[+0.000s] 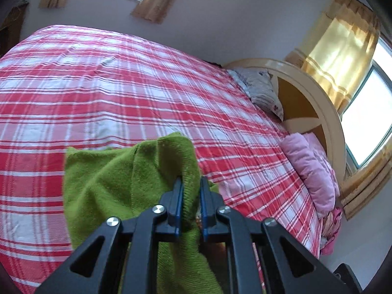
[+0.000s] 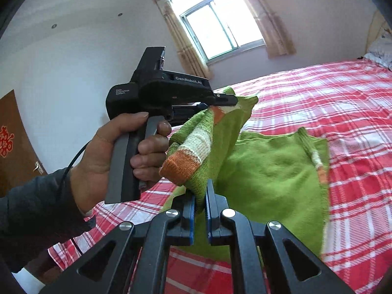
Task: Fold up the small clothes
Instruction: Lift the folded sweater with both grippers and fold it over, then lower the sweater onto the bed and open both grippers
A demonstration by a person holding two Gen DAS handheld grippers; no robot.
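While most of the green sweater (image 2: 274, 176) lay spread on the red checked bedspread (image 2: 330, 103), one side of it was lifted clear of the bed, caught between both grippers. The left gripper (image 1: 191, 186) was clamped on a ribbed green edge, and the cloth hung down between its blue pads (image 1: 180, 196). Seen from the right wrist camera, the same tool sat in the person's left hand (image 2: 117, 152) with its tip pinching the knit near the orange and white striped cuff (image 2: 188, 156). The right gripper (image 2: 201, 196) was likewise closed on a fold of green knit just below that cuff, with nothing but cloth between the fingers.

As for progress, the fold looked only begun. The raised part seemed to be a sleeve or side panel being carried across the body of the garment, but it had not yet been laid down, so no finished crease showed. The body was still rumpled, and its far edge with a second striped band (image 2: 318, 161) lay unfolded. What was left, by my reading, was to set this flap flat, fold the other side, then double the length. A pink blanket (image 1: 311, 171) and a pillow (image 1: 259, 88) sat by the headboard, well apart from the work.
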